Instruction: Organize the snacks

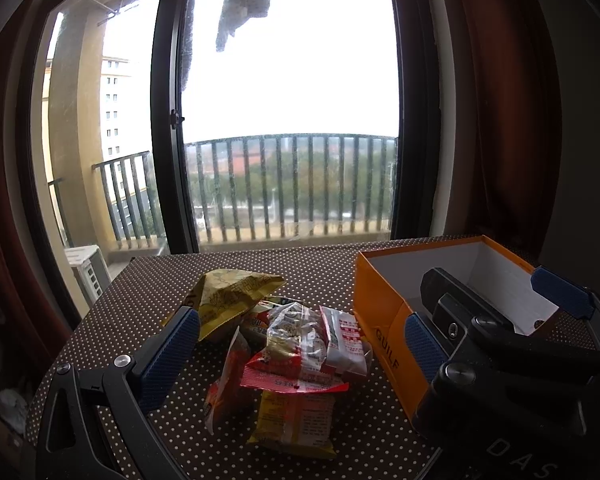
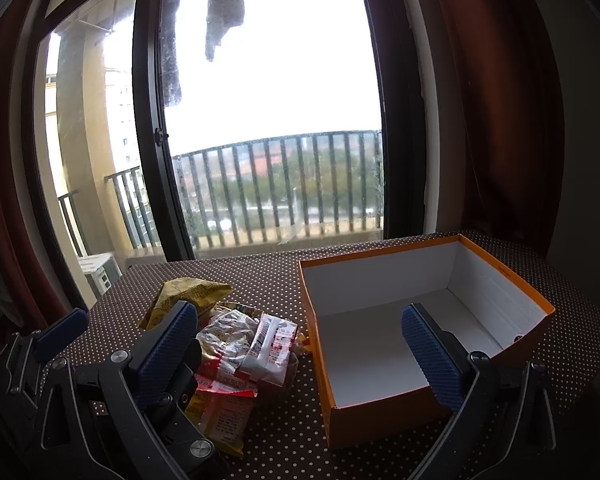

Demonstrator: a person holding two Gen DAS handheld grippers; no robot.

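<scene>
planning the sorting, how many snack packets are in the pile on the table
6 that show, all beside the orange box: yellow bag at the back, clear packet on top, white-red packet, red one, orange one, yellow front one. More may be hidden underneath.

One orange box [image 2: 380,420], two grippers, roughly six snack packets [image 1: 300,344].
</scene>
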